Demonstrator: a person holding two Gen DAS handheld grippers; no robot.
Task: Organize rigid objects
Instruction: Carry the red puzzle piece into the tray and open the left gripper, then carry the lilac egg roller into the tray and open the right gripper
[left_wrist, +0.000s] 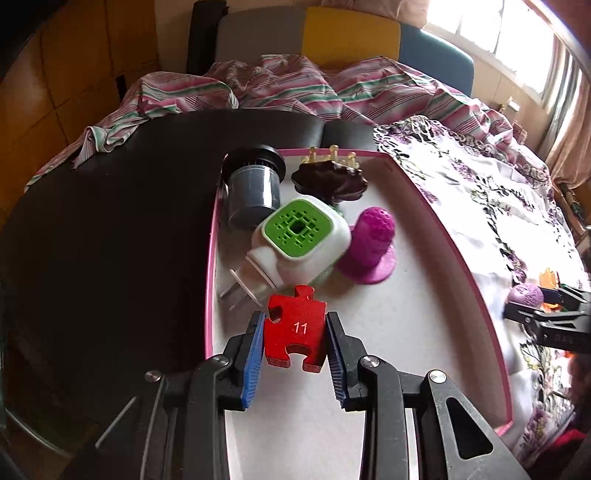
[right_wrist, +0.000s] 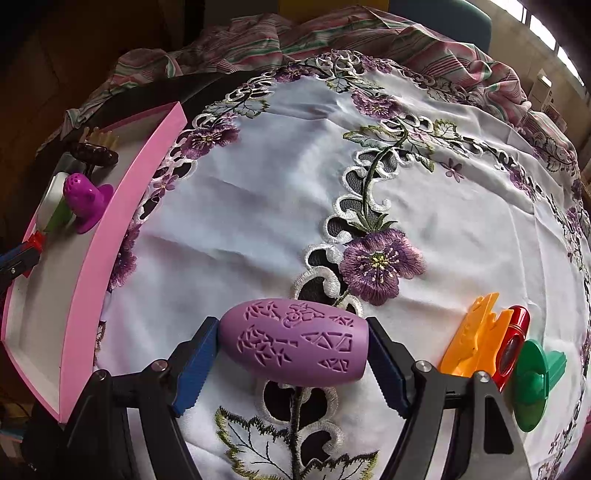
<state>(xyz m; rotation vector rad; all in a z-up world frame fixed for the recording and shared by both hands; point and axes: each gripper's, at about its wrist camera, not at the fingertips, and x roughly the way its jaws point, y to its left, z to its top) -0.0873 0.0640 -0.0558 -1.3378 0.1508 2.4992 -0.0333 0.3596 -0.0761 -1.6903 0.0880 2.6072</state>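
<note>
The left claw, clamped on the red puzzle piece over the pink tray's near end, should lower it onto bare floor short of the green-topped plug, while the right claw grips the purple carved barrel on the worktop.

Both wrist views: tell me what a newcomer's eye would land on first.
The red puzzle piece marked 11, clamped in the left gripper over the pink-rimmed tray, stands out at once. So does the carved lilac egg-shaped piece pinched end to end by the right gripper above the white embroidered tablecloth. In the tray, the white plug-in with a green grille and the magenta cone catch the eye next.
</note>
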